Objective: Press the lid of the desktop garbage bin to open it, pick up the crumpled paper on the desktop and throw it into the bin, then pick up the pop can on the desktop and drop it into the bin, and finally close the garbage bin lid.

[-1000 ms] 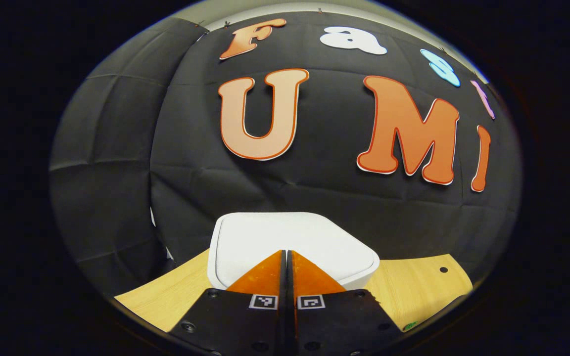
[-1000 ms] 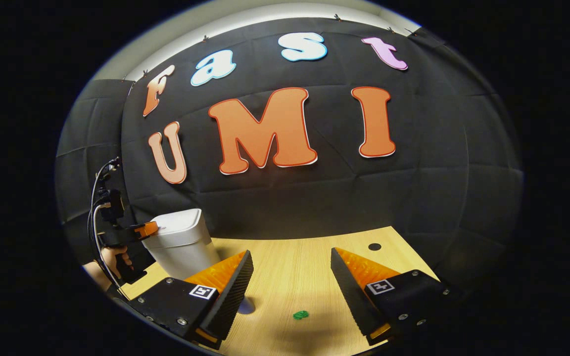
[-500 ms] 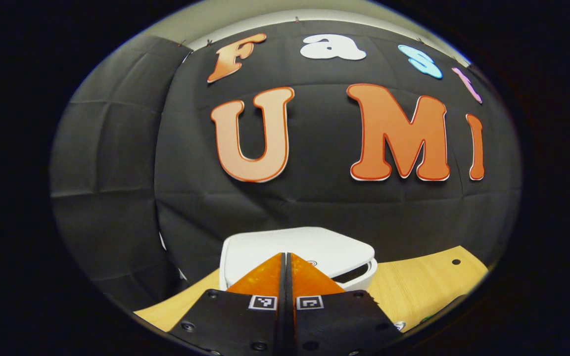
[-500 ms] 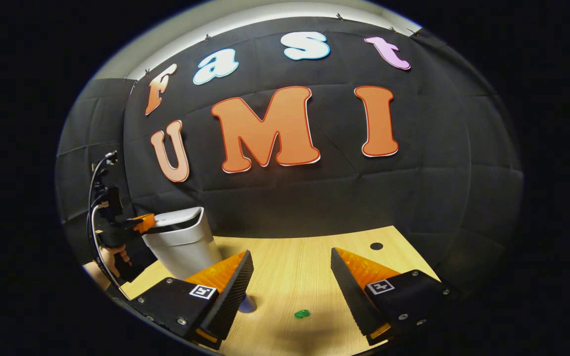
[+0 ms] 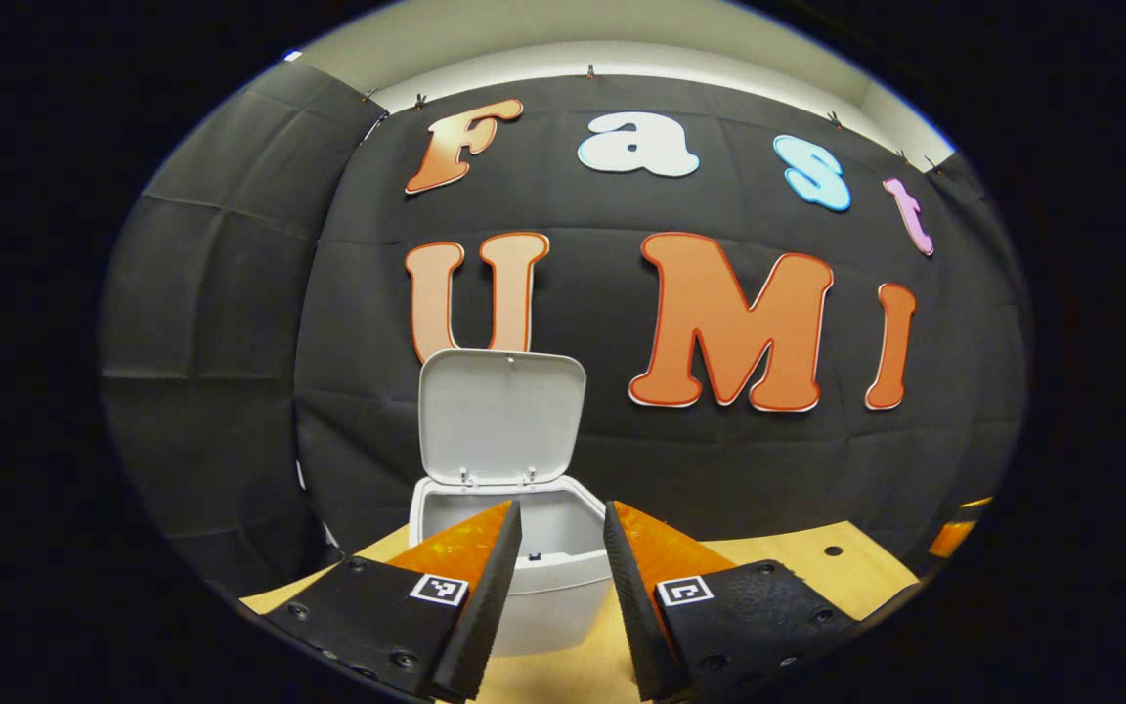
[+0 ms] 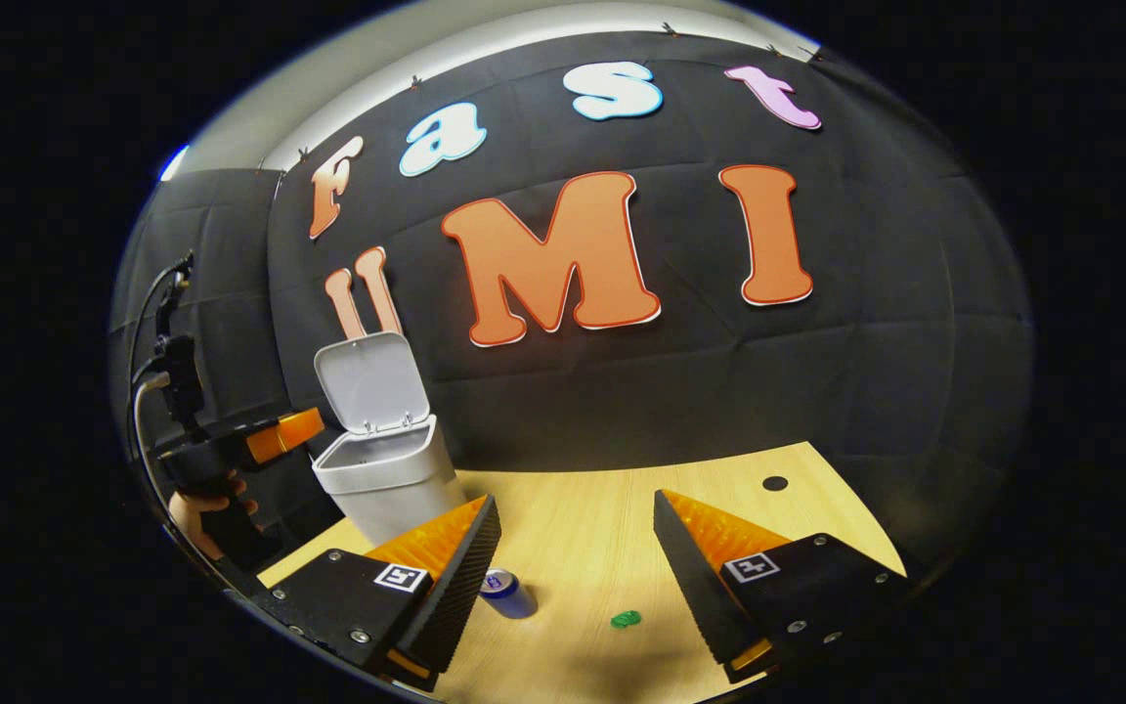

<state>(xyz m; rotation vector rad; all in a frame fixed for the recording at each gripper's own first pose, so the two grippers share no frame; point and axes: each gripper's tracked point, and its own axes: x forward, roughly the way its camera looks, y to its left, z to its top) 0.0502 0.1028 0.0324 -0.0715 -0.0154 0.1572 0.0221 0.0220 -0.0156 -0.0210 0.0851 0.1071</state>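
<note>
1. Bin is at the left back of the desk, right by the wall, and its lid is standing straight up, so the press looks done.
2. Next up, I'd guess, is the paper. I can't make out any crumpled paper for sure; there's a small green scrap on the desk between the right gripper's fingers, no idea if that's it.
3. The can lies on its side just beside the right gripper's near finger, so watch you don't knock it rolling.
4. Left gripper has its fingers a bit apart, holding nothing, pointed level at the bin's front, just short of it.
5. Right gripper is wide open, empty, hovering low over the desk and tilted slightly down.
6. Tip: come at the paper from above, squeeze gently, and carry it high enough to clear the rim.
</note>
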